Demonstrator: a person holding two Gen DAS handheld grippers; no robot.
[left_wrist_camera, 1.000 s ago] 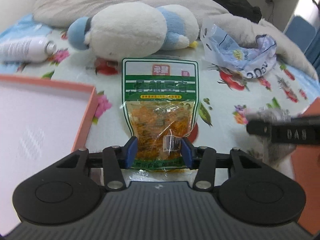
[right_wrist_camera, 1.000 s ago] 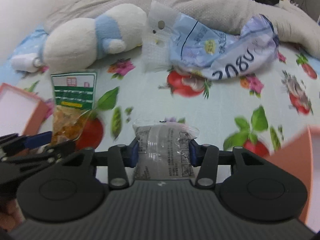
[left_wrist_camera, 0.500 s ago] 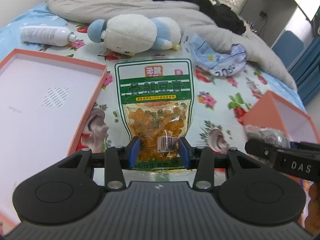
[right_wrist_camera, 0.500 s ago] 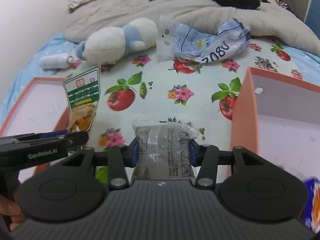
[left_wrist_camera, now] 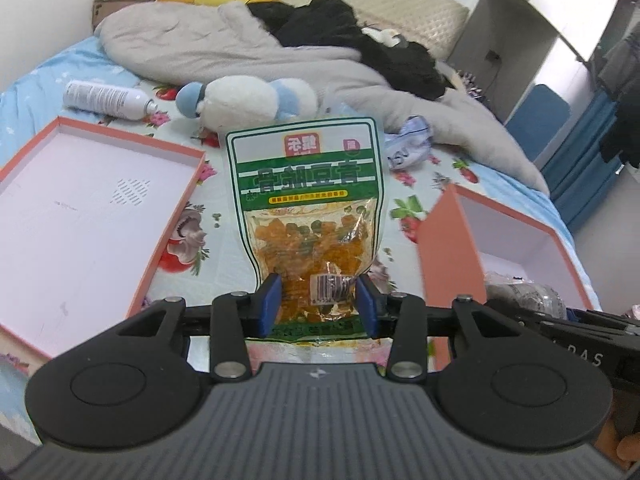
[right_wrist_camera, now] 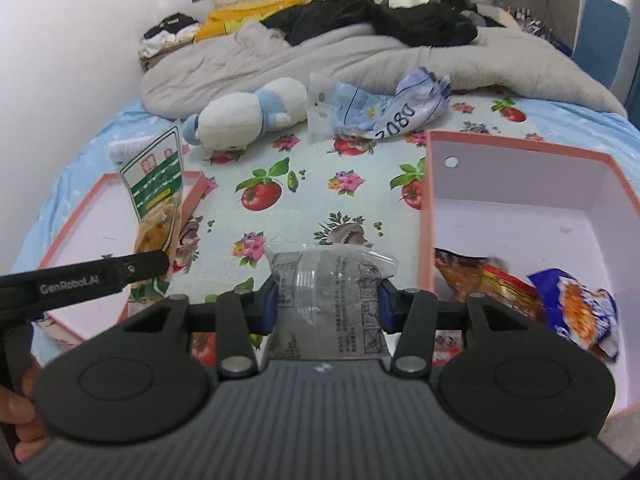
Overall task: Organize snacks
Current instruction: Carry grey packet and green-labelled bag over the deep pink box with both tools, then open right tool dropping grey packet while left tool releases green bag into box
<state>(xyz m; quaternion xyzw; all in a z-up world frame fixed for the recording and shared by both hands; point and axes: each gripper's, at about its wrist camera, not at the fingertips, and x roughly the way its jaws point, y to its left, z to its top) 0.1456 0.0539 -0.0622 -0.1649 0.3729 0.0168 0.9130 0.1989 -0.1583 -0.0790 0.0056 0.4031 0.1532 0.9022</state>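
A green-and-white snack pouch [left_wrist_camera: 306,216] with orange pieces showing through its clear lower half stands upright in the centre of the left wrist view, its bottom end clamped between the blue pads of the left gripper [left_wrist_camera: 316,305]; in the right wrist view the same pouch appears at centre left, tilted, above the edge of a shallow orange lid [right_wrist_camera: 100,232]. The right gripper [right_wrist_camera: 326,306] grips a grey translucent packet [right_wrist_camera: 330,300] printed with small text, its pads pressing the packet's two sides at lower centre of that view. Just right of it lies a deep orange box [right_wrist_camera: 520,152] with white inner walls, and two snack bags lie in its near corner: a red-and-orange one [right_wrist_camera: 492,284] and a blue one [right_wrist_camera: 576,308], touching each other. Both grippers hang above a bedsheet [right_wrist_camera: 320,184] printed with tomatoes and flowers. Higher in the frame a white and blue plush toy [right_wrist_camera: 248,116] lies on its side beside a crumpled pale blue bag [right_wrist_camera: 384,108]. In the left wrist view a white spray can [left_wrist_camera: 106,100] lies at upper left, beyond the lid. A grey quilt [right_wrist_camera: 320,60] and black clothes [right_wrist_camera: 384,16] fill the top of both views.
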